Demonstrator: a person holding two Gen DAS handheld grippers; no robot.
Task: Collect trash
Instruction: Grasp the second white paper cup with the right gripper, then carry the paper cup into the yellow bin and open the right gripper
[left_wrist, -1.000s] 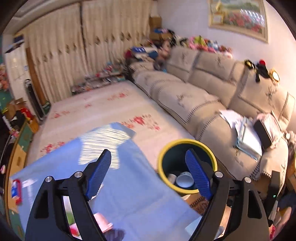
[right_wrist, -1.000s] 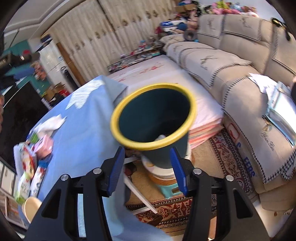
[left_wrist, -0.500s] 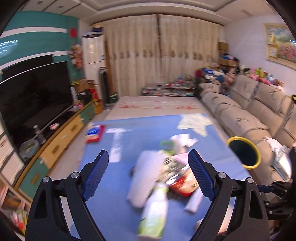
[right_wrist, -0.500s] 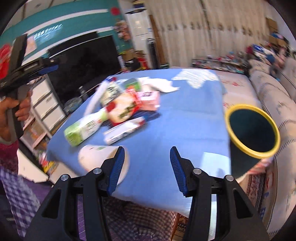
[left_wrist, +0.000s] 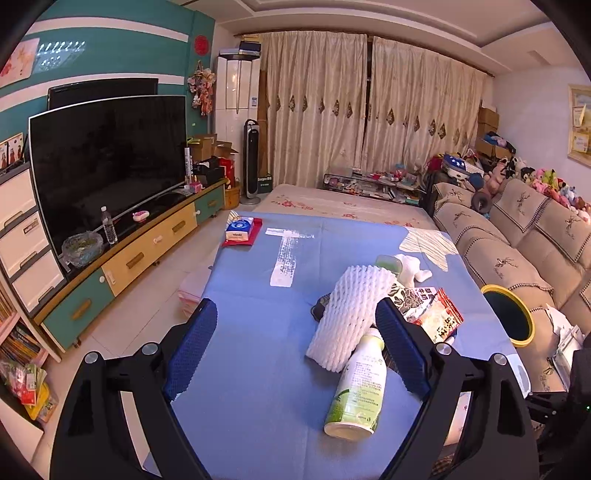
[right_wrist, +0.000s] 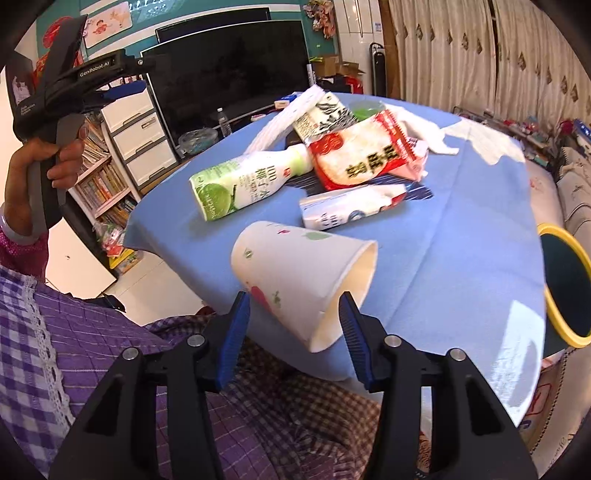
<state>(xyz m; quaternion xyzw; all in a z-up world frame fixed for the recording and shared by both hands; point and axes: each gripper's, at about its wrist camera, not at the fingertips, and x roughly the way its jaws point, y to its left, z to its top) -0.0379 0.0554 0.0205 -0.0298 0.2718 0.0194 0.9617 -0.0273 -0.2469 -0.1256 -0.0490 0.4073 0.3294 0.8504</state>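
Note:
Trash lies in a heap on the blue tablecloth (left_wrist: 258, 369): a white foam net (left_wrist: 347, 317), a green-and-white bottle (left_wrist: 356, 391), a red snack packet (left_wrist: 439, 317) and a tissue (left_wrist: 410, 267). My left gripper (left_wrist: 293, 332) hovers wide open before the heap, holding nothing. In the right wrist view a paper cup (right_wrist: 295, 266) lies on its side at the table's near edge. My right gripper (right_wrist: 294, 308) is closing, with the cup's open end between its fingertips. The pads do not visibly press on it. The yellow-rimmed dark bin (right_wrist: 546, 232) stands at the table's right.
A tissue pack (left_wrist: 240, 230) rests on a red cloth at the table's far left. The sofa (left_wrist: 517, 258) runs along the right, and a TV (left_wrist: 107, 162) on a low cabinet along the left. A person's hand (right_wrist: 48, 158) holds the left gripper above the table's left edge.
Both views have swung from the bin and sofa round to the table with the trash. The right gripper has come up to the paper cup, and its jaws have narrowed a little.

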